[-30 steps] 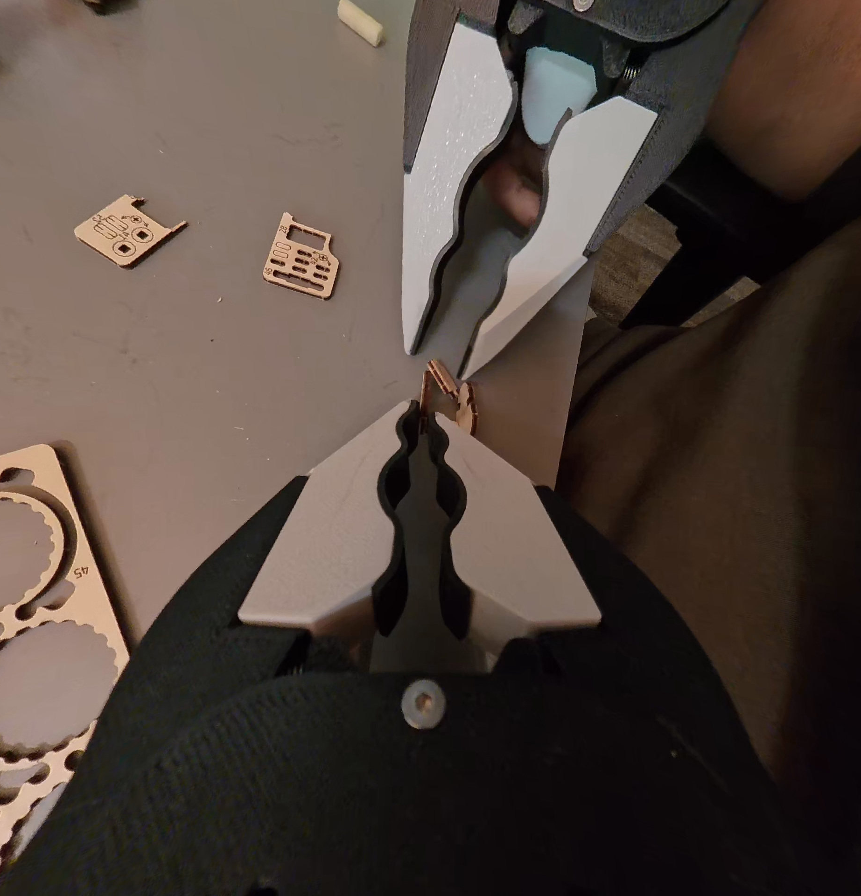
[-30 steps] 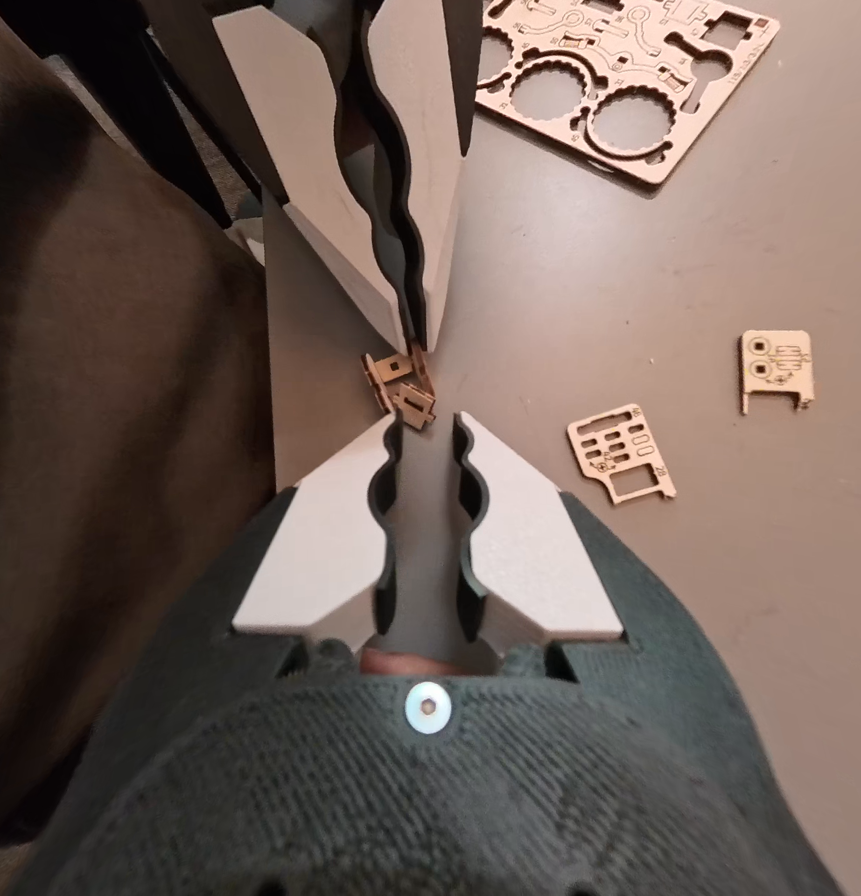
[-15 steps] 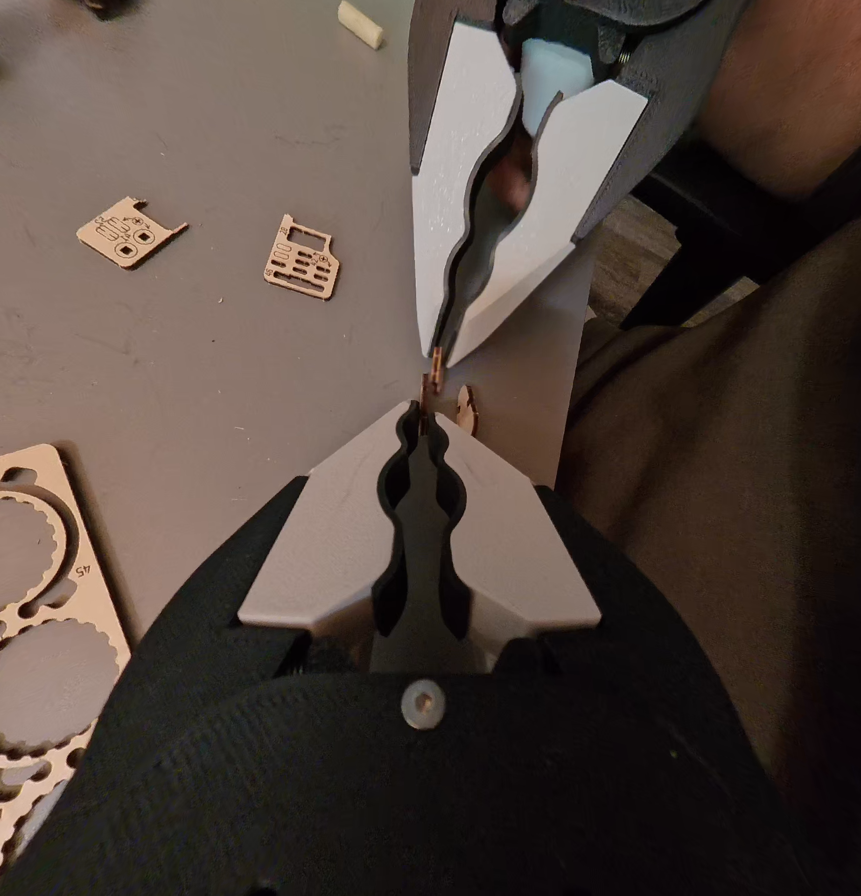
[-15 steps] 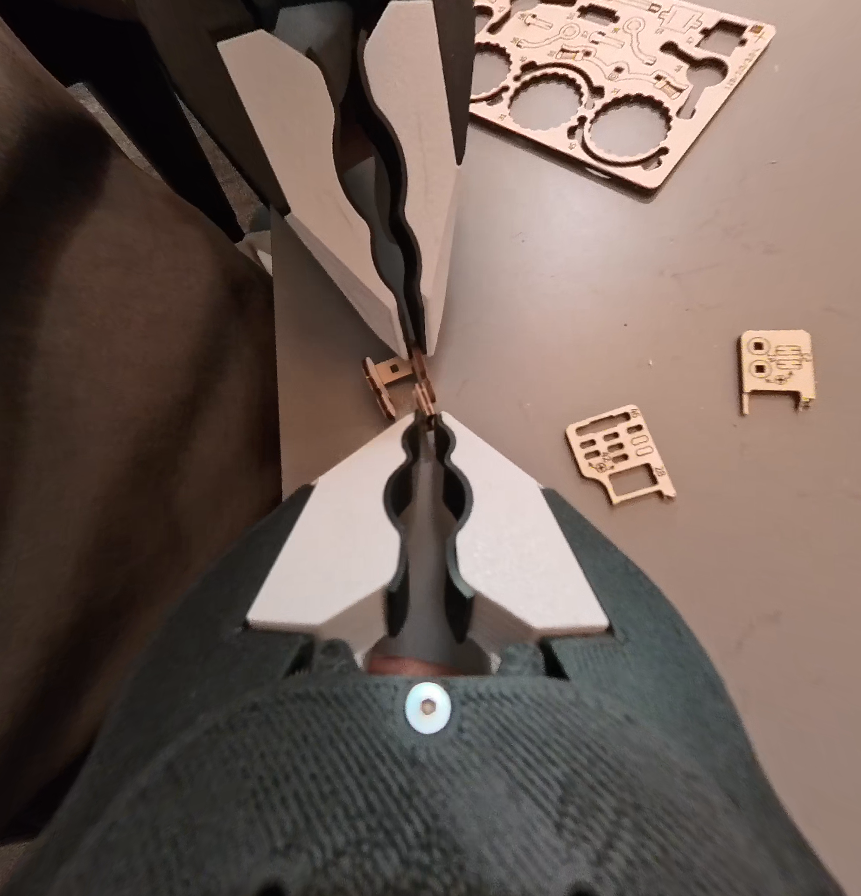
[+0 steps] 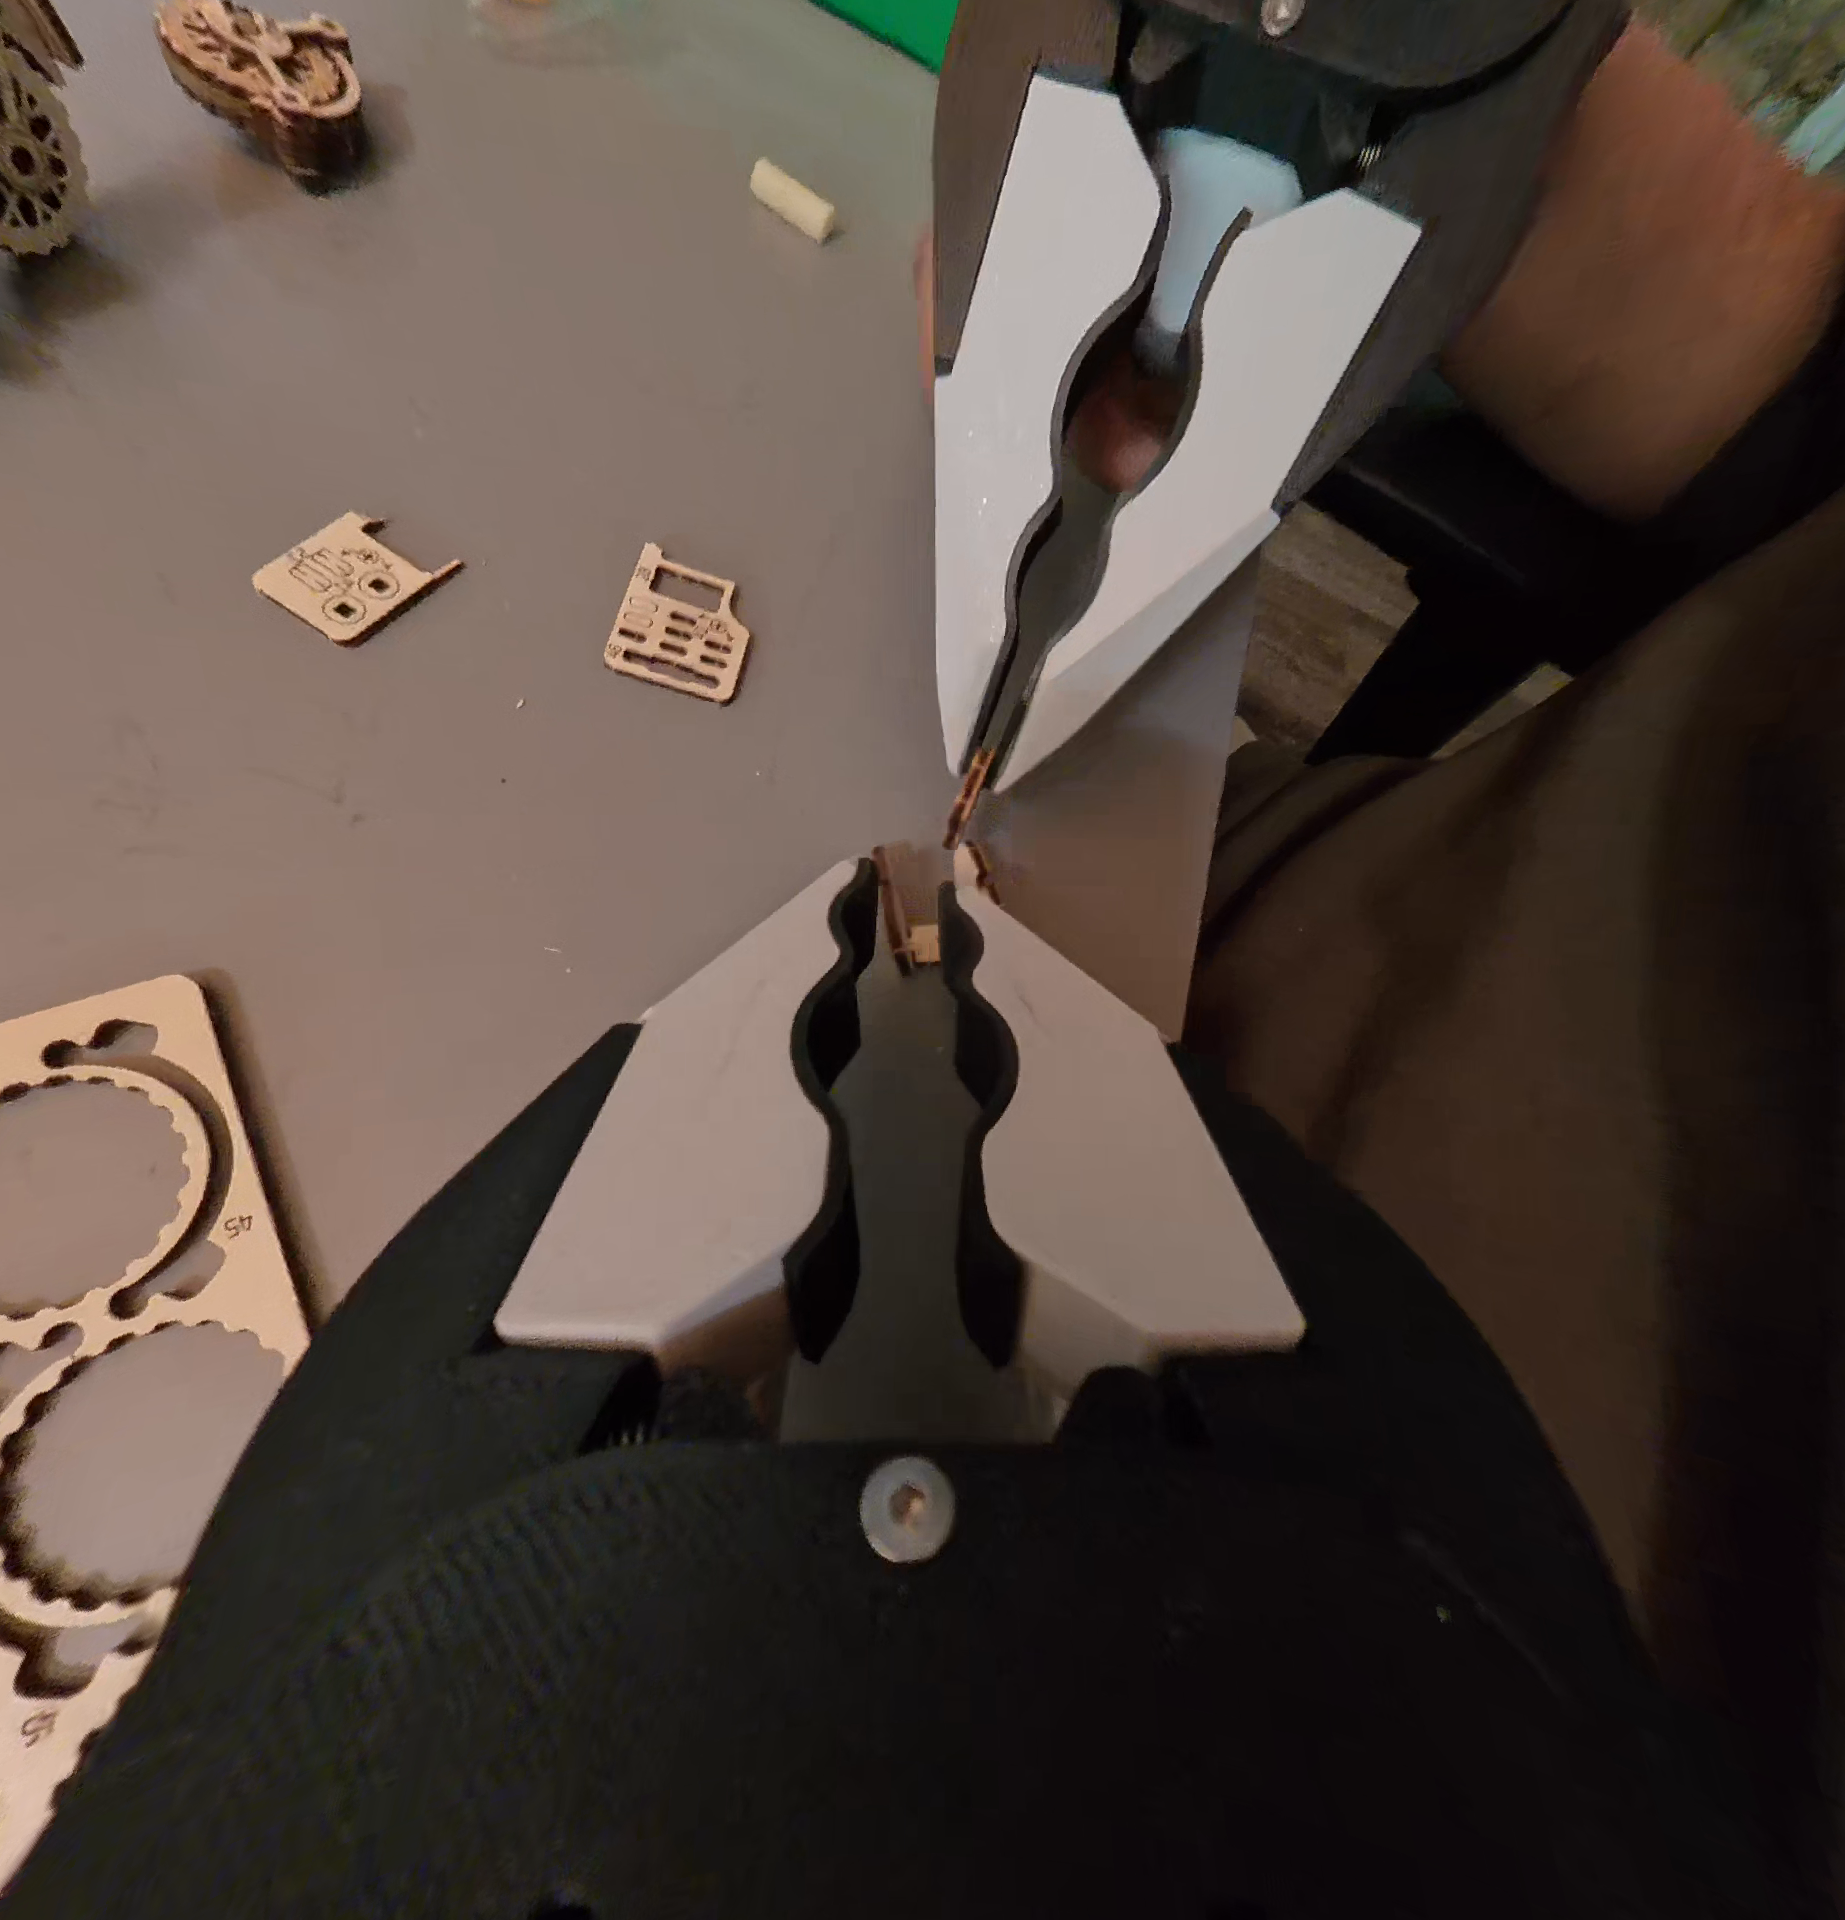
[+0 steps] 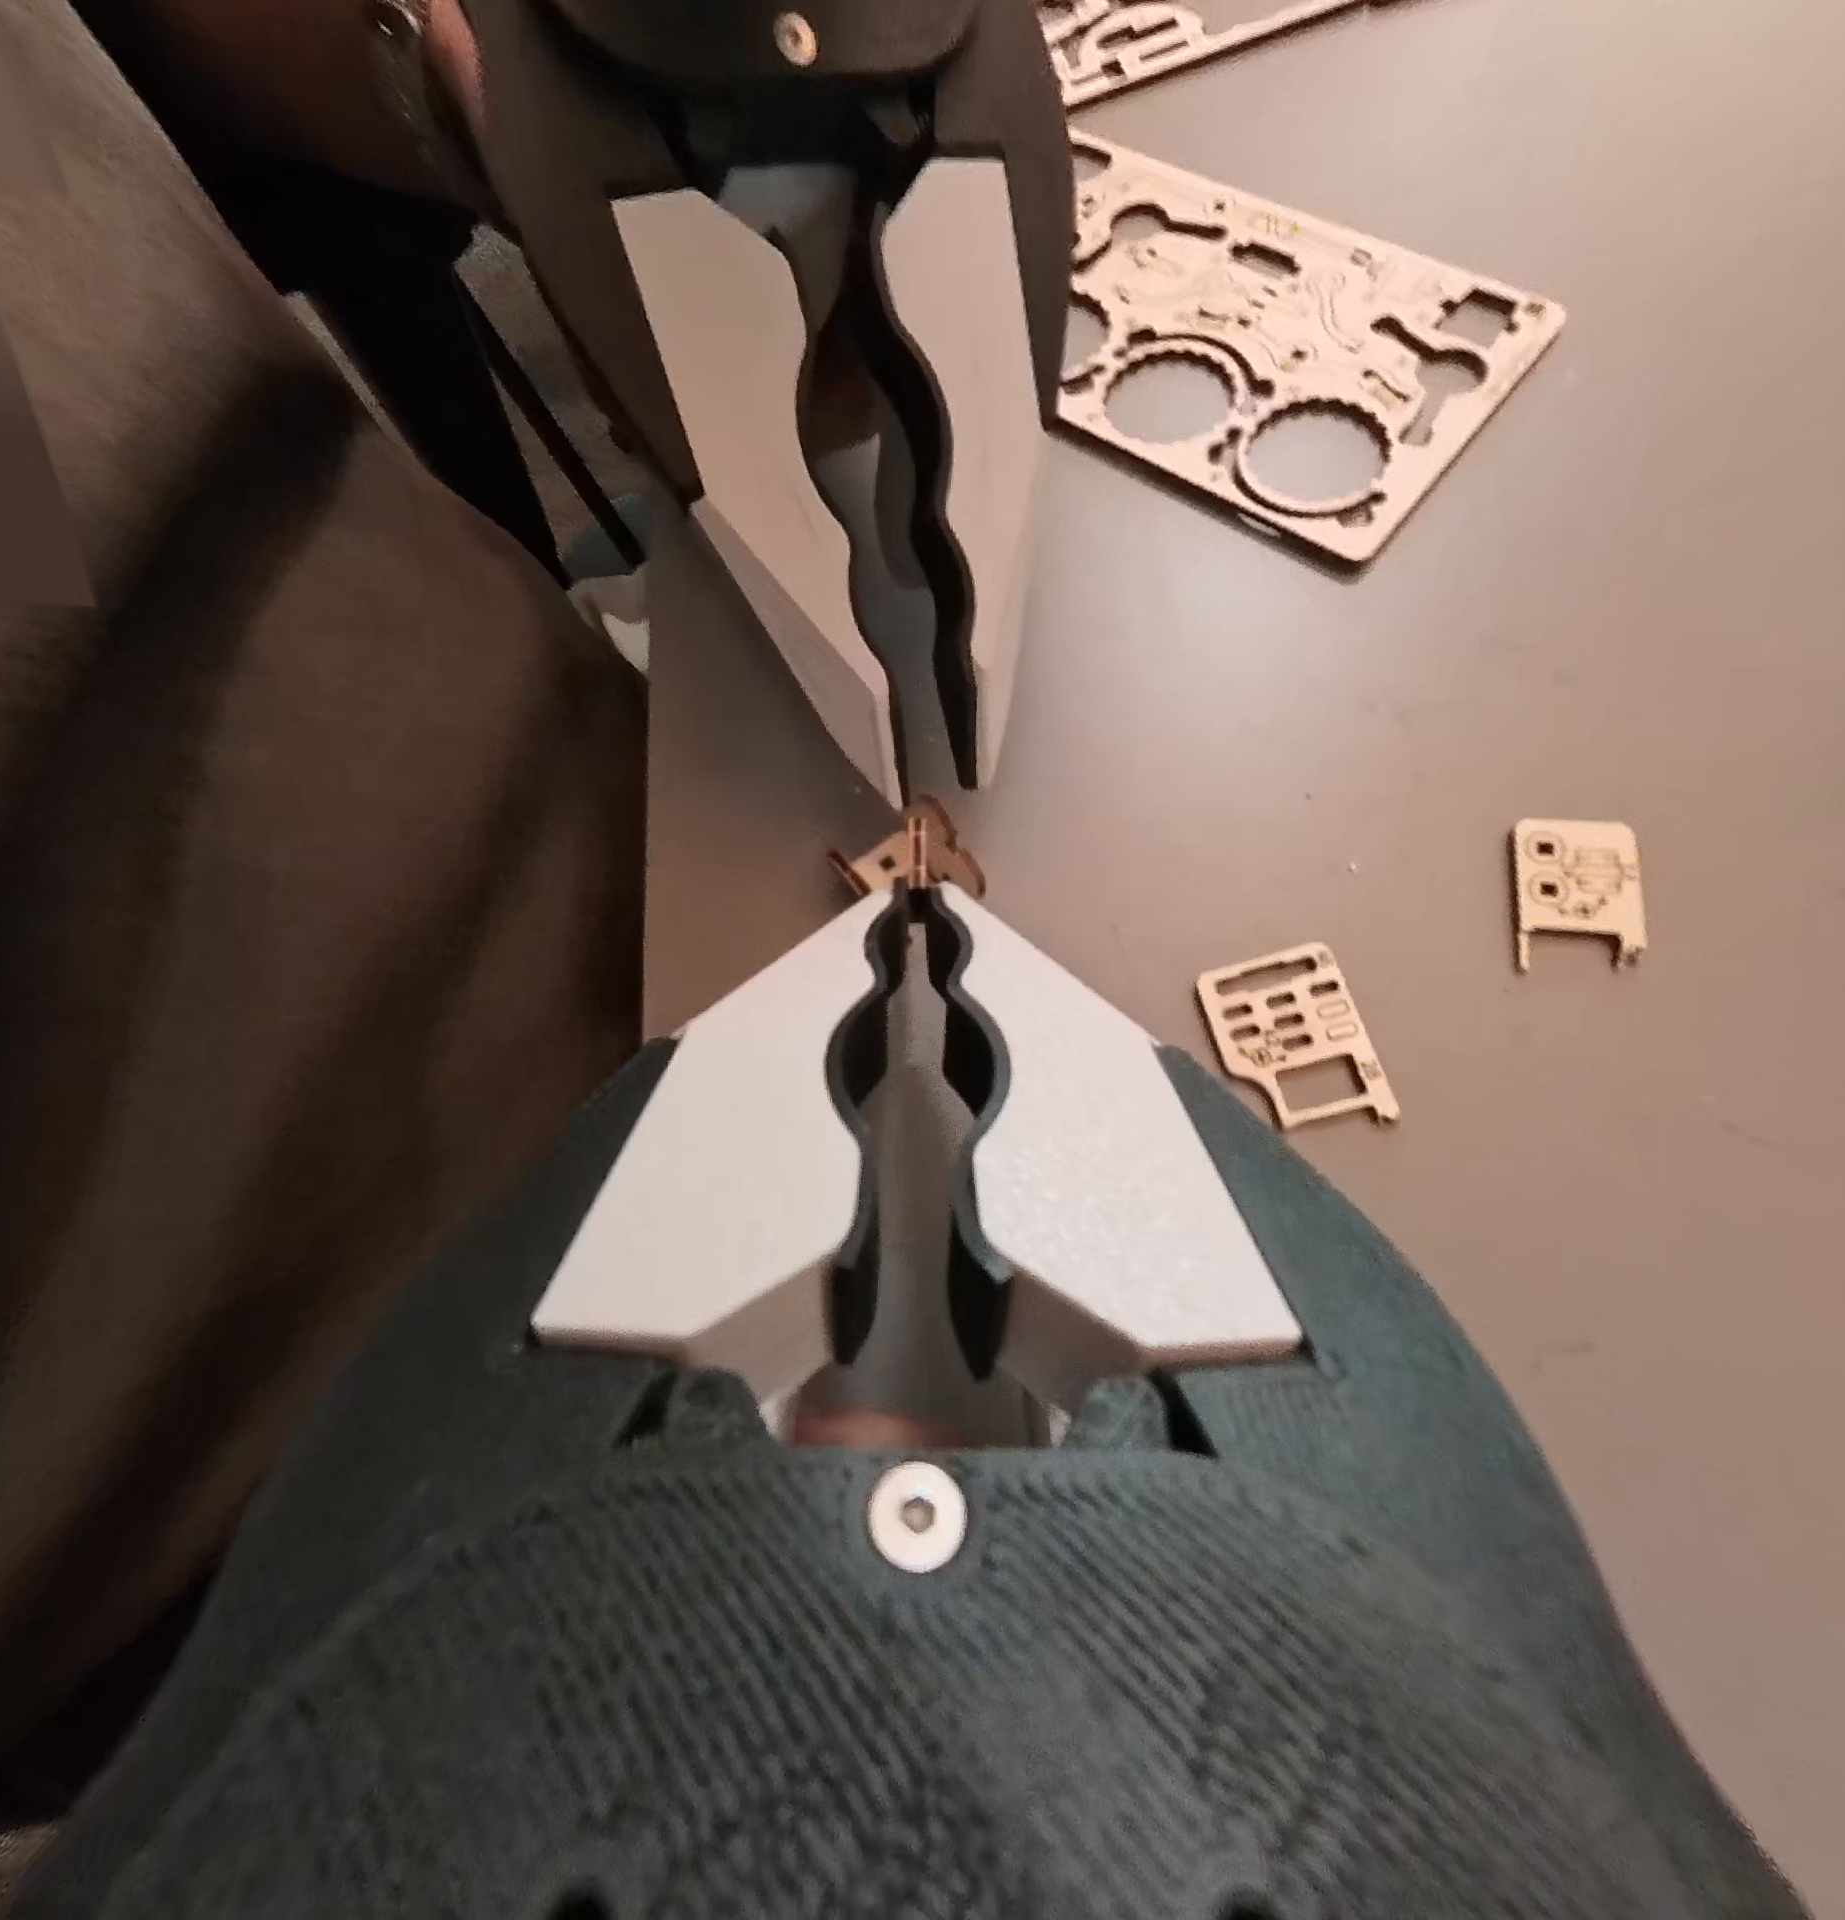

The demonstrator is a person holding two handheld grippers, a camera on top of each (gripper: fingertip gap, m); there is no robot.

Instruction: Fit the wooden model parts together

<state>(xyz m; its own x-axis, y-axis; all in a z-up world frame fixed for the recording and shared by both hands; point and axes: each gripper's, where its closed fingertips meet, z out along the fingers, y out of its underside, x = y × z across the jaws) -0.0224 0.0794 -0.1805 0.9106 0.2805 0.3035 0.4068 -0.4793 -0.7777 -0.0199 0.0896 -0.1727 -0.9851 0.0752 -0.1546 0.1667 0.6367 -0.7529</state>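
Observation:
A small wooden assembly (image 6: 918,852) hangs over the grey table (image 5: 430,883) near its edge. My right gripper (image 6: 913,902) is shut on its near end. In the left wrist view that gripper (image 5: 985,764) comes in from the top, pinching a thin wooden part (image 5: 968,795). My left gripper (image 5: 902,878) faces it tip to tip with its jaws a little apart. The other end of the assembly (image 5: 905,920) lies in that gap. In the right wrist view the left gripper (image 6: 928,777) stands just above the assembly with a gap between its tips.
Punched-out wooden sheets lie on the table (image 5: 87,1247) (image 6: 1313,395). Two loose flat parts (image 5: 352,587) (image 5: 679,629) lie further in. A white peg (image 5: 791,200) and built wooden models (image 5: 263,94) are at the far side. The table edge and a person's brown-clothed lap (image 5: 1520,1039) are beside the grippers. My two grippers' fingertips are within a few centimetres of each other.
My right gripper closed on the wooden assembly. My left gripper's jaws then parted, after being pinched shut on it. Both views pulled back slightly.

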